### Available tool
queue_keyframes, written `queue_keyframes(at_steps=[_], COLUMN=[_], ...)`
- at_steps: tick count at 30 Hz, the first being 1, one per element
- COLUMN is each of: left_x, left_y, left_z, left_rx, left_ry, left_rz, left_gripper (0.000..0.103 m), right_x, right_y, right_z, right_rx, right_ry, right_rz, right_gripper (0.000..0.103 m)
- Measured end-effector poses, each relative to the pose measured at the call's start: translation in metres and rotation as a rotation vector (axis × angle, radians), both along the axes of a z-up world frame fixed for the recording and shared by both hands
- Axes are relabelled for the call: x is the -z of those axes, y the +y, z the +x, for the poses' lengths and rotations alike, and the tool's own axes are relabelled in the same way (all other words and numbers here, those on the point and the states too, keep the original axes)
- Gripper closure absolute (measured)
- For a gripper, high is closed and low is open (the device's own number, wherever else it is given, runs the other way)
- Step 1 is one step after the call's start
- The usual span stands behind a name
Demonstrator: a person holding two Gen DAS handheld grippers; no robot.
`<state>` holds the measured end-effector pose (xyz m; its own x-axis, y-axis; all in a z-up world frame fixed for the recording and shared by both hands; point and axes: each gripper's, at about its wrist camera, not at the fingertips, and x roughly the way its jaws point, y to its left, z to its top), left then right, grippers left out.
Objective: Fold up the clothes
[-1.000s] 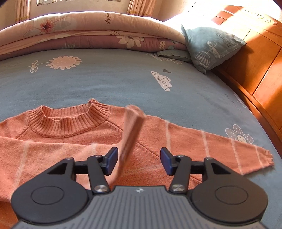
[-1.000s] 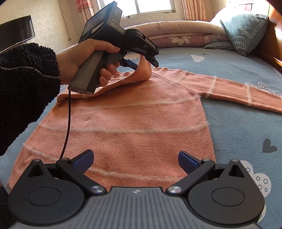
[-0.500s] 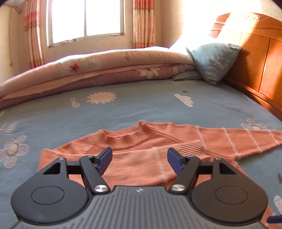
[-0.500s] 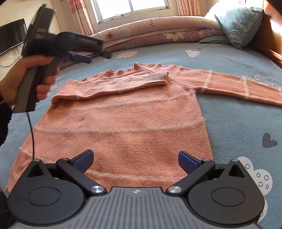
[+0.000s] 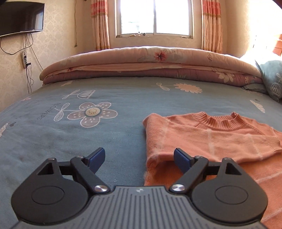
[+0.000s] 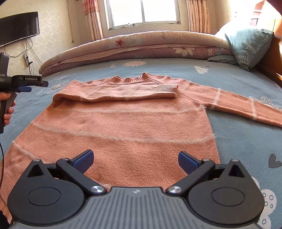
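Observation:
An orange knit sweater with pale stripes lies flat on the blue bedsheet, collar toward the window. Its left sleeve is folded across the chest, cuff near the right shoulder. The right sleeve stretches out to the right. My right gripper hovers open over the sweater's hem, holding nothing. My left gripper is open and empty at the sweater's left shoulder fold; from the right wrist view it sits left of the sweater, held by a hand.
A folded floral quilt lies along the far side of the bed below the window. A blue-green pillow leans at the wooden headboard on the right. A TV hangs on the left wall. Bare sheet spreads left of the sweater.
The left gripper let go of the left sleeve cuff, which now lies folded across the chest, then drew back to the left off the sweater. The right gripper stayed in place.

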<state>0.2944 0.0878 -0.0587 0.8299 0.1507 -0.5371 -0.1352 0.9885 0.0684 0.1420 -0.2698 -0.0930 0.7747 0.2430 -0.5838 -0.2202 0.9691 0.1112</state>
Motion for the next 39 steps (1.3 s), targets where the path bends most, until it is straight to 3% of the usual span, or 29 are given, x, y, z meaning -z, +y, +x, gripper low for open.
queue_keyframes(at_steps=[6, 8, 11, 16, 19, 21, 24, 26, 30, 33, 37, 39], left_x=[0.029, 0.036, 0.046, 0.045, 0.047, 0.052, 0.052, 0.052, 0.051, 0.030, 0.003, 0.000], left_y=[-0.008, -0.005, 0.006, 0.016, 0.036, 0.048, 0.051, 0.051, 0.048, 0.062, 0.091, 0.105], left_z=[0.018, 0.025, 0.035, 0.041, 0.041, 0.040, 0.036, 0.036, 0.038, 0.031, 0.012, 0.005], left_rx=[-0.006, 0.010, 0.056, 0.021, -0.060, -0.075, -0.055, -0.025, 0.019, 0.108, 0.139, 0.101], left_ry=[0.047, 0.069, 0.117, 0.040, 0.048, 0.078, 0.082, 0.090, 0.118, 0.094, 0.016, -0.009], left_rz=[0.143, 0.140, 0.032, 0.059, -0.053, -0.132, -0.179, -0.214, -0.185, -0.259, -0.343, -0.382], left_gripper=[0.018, 0.018, 0.018, 0.016, 0.015, 0.015, 0.015, 0.013, 0.011, 0.011, 0.011, 0.010], right_x=[0.007, 0.011, 0.016, 0.019, 0.019, 0.018, 0.012, 0.002, -0.026, -0.055, -0.090, -0.103], right_y=[0.013, 0.014, 0.016, 0.017, 0.022, 0.027, 0.034, 0.041, 0.066, 0.090, 0.117, 0.127], right_z=[0.000, 0.002, 0.005, 0.002, -0.004, -0.006, -0.004, 0.004, 0.027, 0.036, 0.027, 0.021], right_rx=[-0.002, 0.000, 0.006, 0.015, -0.005, -0.011, -0.002, -0.003, 0.034, 0.034, 0.020, -0.012], right_ry=[-0.030, -0.020, -0.001, -0.021, -0.071, -0.100, -0.120, -0.113, -0.127, -0.131, -0.149, -0.171], right_rz=[-0.086, -0.092, -0.089, -0.080, -0.090, -0.120, -0.140, -0.108, -0.015, 0.094, 0.062, 0.026], right_gripper=[0.000, 0.000, 0.000, 0.000, 0.000, 0.000, 0.000, 0.000, 0.000, 0.000, 0.000, 0.000])
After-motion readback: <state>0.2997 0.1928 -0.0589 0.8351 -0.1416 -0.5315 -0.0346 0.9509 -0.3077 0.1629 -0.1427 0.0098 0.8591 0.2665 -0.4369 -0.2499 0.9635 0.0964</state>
